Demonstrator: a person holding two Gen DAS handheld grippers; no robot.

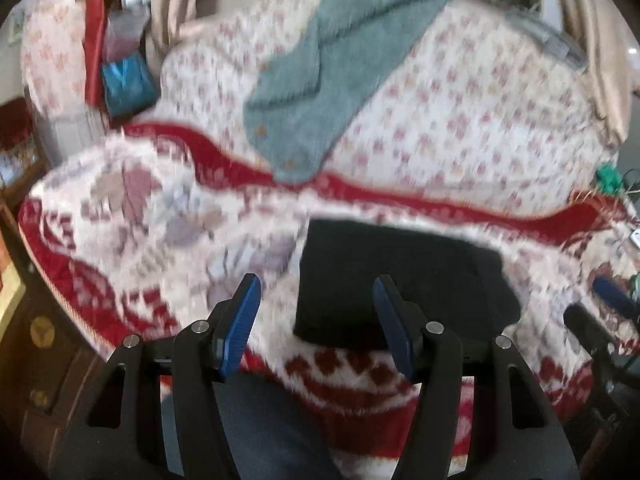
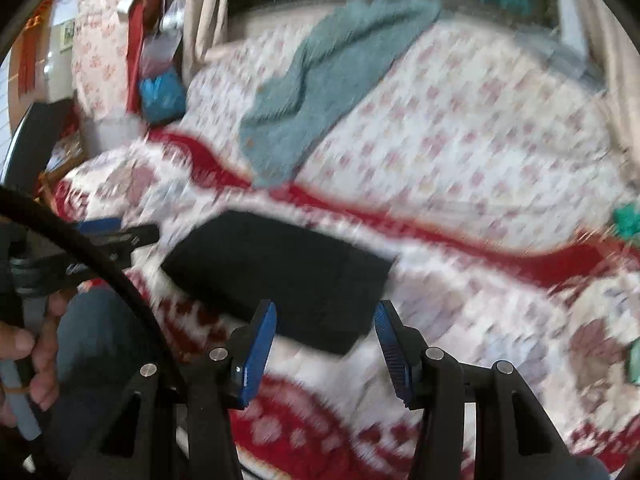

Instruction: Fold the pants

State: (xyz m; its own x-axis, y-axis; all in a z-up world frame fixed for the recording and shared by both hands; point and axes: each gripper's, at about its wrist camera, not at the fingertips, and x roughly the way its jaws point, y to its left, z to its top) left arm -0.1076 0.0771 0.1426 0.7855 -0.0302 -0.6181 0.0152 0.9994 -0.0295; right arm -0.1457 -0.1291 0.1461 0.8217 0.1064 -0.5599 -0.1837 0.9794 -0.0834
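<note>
The black pants lie folded into a flat rectangle on the red-and-white patterned blanket. They also show in the right wrist view. My left gripper is open and empty, held above the near left edge of the pants. My right gripper is open and empty, just above the near right corner of the pants. The left gripper also shows at the left of the right wrist view. Both views are motion-blurred.
A grey-blue fuzzy garment lies further back on the bed's floral sheet. A blue bag and red items stand at the back left. Curtains and a window line the back. A green object sits at the right edge.
</note>
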